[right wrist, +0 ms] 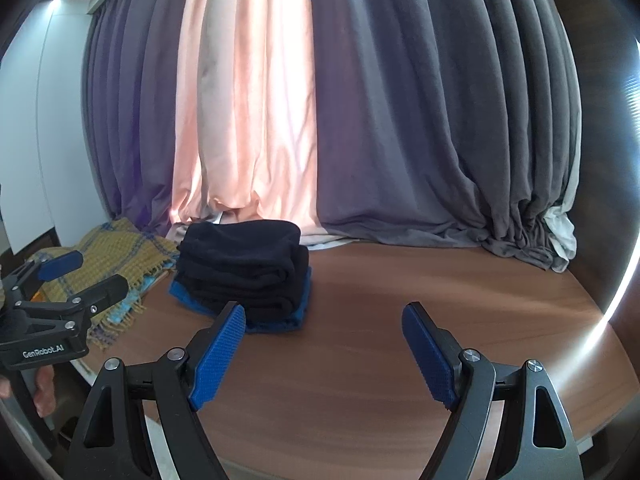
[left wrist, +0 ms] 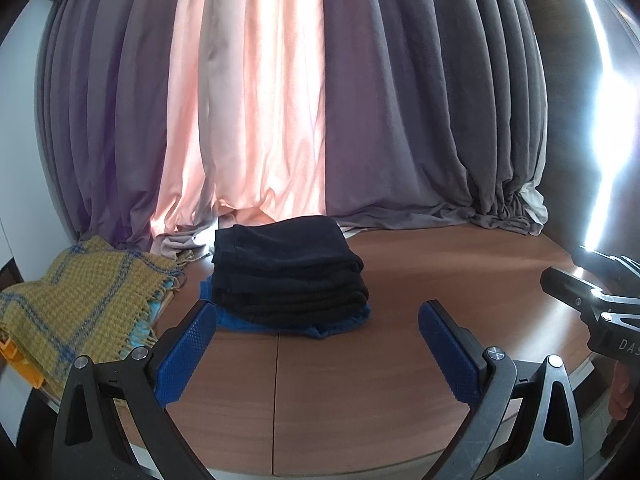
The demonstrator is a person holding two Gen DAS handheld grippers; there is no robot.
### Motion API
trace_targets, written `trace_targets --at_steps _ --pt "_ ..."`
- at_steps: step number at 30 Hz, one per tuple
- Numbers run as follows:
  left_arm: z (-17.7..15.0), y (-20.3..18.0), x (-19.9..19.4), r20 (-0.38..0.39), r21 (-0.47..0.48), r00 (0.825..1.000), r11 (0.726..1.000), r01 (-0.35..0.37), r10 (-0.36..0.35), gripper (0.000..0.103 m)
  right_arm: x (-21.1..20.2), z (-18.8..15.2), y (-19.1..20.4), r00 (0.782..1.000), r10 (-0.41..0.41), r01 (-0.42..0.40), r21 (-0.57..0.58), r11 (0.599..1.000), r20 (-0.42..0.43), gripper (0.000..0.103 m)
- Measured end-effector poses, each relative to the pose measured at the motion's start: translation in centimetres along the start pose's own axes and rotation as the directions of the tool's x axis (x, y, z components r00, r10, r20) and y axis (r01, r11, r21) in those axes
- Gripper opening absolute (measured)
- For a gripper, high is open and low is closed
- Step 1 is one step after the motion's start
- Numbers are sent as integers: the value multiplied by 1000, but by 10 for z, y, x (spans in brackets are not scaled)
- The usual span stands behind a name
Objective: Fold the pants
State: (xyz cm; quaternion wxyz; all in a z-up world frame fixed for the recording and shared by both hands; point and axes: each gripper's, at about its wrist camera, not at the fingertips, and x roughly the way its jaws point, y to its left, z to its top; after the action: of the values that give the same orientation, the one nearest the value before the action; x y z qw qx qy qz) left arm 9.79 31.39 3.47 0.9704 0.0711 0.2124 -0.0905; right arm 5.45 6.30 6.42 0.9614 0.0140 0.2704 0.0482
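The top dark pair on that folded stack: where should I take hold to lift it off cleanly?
Judging from both views, take the top dark pair at its rounded folded edge, coming in level from the bare table side. That edge is one thick roll, while the opposite side shows loose layered ends beside the yellow blanket. Both grippers are open and empty.

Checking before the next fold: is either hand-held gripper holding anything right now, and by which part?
Nothing is held. The left hand-held gripper and right hand-held gripper are both open over the brown wooden table, short of the stack of folded dark pants.
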Motion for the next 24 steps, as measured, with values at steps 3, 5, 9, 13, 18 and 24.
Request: trace_targets --at_steps 3,5,9,13,18,24 --pt "-3 -3 -7 -1 0 1000 1000 3 -3 103 -11 -6 0 1000 -1 1 -2 1000 3 82" --pt "-6 -6 -12 0 -2 1000 1000 5 -5 103 -17 -9 0 1000 2 -2 -3 1000 2 82" --pt "-10 -11 -20 0 3 1000 1000 9 -9 103 -28 -16 -4 1000 0 0 0 1000 3 82" --pt "-11 -15 -27 1 -1 1000 1000 8 -8 103 -37 -20 -7 1000 0 0 1 1000 6 82" --pt "-13 -19 -33 3 0 1000 1000 7 -7 103 -43 -23 -9 1000 3 -3 2 1000 7 81" --pt "-16 -24 -41 1 -4 1000 1000 13 -13 103 -52 -26 -12 1000 7 -7 1 1000 9 82"
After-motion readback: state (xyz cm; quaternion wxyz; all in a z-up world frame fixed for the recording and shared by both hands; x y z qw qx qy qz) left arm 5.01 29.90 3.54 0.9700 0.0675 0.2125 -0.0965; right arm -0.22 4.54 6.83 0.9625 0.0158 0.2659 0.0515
